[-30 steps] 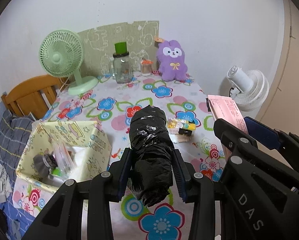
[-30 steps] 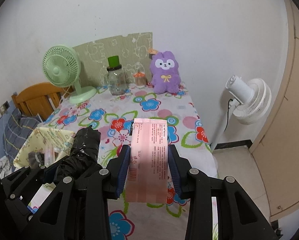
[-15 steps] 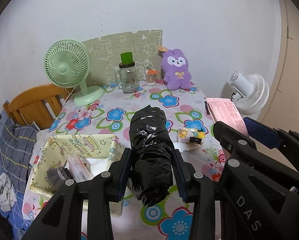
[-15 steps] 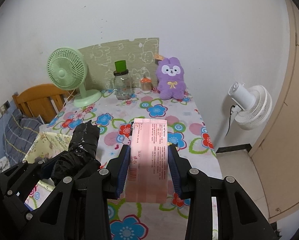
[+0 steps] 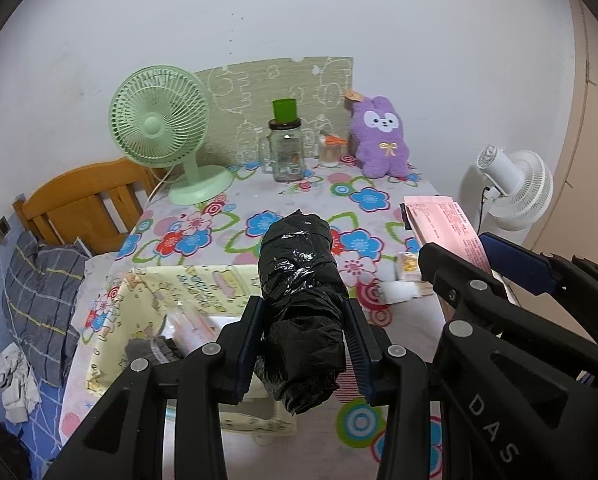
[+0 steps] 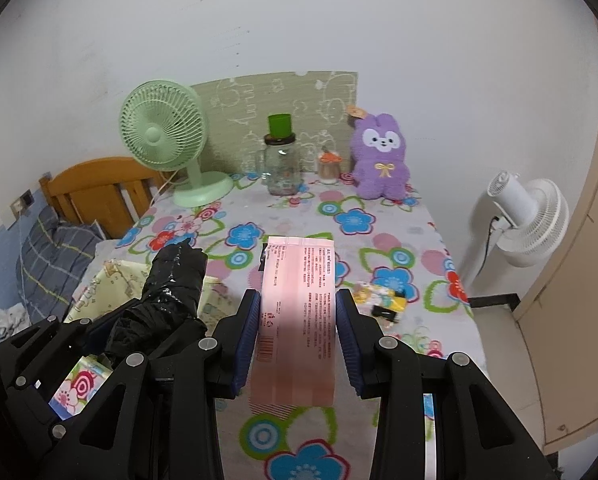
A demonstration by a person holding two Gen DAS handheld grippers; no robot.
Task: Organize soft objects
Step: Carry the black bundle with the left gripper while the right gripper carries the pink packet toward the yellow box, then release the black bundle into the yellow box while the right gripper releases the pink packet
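My left gripper [image 5: 303,340] is shut on a roll of black plastic bags [image 5: 299,300], held above the flowered table [image 5: 203,224]. The same black roll [image 6: 167,296] shows at the left of the right wrist view. My right gripper [image 6: 297,338] is shut on a flat pink packet [image 6: 297,312], which also appears at the right of the left wrist view as the pink packet [image 5: 445,224]. A pale yellow fabric box [image 5: 139,292] with several items inside sits on the table's near left, below and left of the black roll. A purple plush rabbit [image 5: 381,140] leans at the back.
A green desk fan [image 5: 161,128], a glass jar with a green cup [image 5: 285,148] and a small jar [image 5: 331,150] stand along the back. A small yellow packet [image 6: 379,298] lies at the table's right. A white floor fan [image 6: 527,212] stands right, a wooden chair [image 5: 87,196] left.
Both grippers drew back together from the table's far end, each keeping its grip. The yellow box and small packet now sit farther forward in view.
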